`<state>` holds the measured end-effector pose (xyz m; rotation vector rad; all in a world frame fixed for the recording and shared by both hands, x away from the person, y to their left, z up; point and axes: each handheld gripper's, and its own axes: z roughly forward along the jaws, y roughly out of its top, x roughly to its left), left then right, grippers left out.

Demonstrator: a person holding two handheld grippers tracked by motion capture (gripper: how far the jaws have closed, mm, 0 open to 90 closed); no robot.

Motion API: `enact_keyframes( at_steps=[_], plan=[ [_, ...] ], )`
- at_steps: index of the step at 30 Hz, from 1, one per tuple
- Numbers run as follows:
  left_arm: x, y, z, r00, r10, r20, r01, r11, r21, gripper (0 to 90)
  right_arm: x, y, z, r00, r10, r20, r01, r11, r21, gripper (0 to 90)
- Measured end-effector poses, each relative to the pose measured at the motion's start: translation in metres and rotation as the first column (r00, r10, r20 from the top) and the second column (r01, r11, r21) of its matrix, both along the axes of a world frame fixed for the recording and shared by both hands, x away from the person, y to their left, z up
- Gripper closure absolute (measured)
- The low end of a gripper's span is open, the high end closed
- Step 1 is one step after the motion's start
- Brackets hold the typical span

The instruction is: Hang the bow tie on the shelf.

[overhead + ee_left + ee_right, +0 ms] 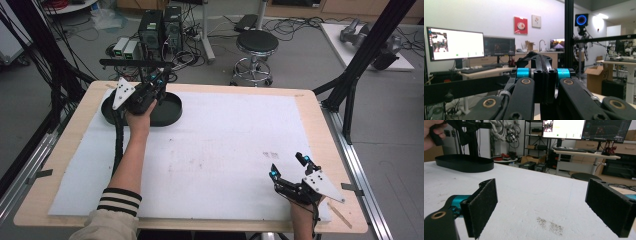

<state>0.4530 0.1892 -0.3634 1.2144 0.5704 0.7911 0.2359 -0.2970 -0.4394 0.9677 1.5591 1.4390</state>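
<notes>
The two jaws of the left gripper [541,72] are seen pressed flat against each other, with nothing held between them, and in the left gripper view they are pointed out toward the room, where two monitors [456,43] on a desk and a cardboard box [596,77] are found. In the high view this left gripper [159,80] is held by the left hand [139,116] above the oval black tray [172,107], which is placed at the far left corner of the white mat [225,145]; whether the gripper is touching the tray cannot be told. A striped sleeve cuff [119,201] is seen on the left forearm near the bottom edge. The jaws of the right gripper [544,207] are kept wide apart, and nothing is held between its black pads [484,205]; a small dark stain [550,226] on the mat is seen between and just before them. In the high view the right gripper [289,166] is found low over the near right part of the mat, well apart from the tray. The mat is laid on a wooden table [310,95], and behind the table a round black stool [256,42] is standing on the floor.
</notes>
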Motion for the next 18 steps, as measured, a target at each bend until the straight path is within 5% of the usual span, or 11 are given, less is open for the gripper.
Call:
enact_keyframes(
  at_steps=[6,13,18],
  plan=[
    [0.014,0.009,-0.003,0.9965,0.079,-0.025,-0.080,0.9968,-0.007,88.9,0.000,0.001,0.000,1.0000,0.003,0.001,-0.003,1.000,-0.003,9.9],
    [0.021,0.014,-0.013,0.9868,0.149,-0.063,-0.147,0.9883,0.041,88.9,0.000,0.003,0.000,1.0000,0.006,0.000,-0.006,1.000,-0.008,9.9],
    [0.026,0.018,-0.018,0.9763,0.199,-0.085,-0.196,0.9798,0.038,88.9,0.000,0.005,0.000,0.9999,0.011,0.002,-0.011,1.000,-0.011,10.0]
  ],
)
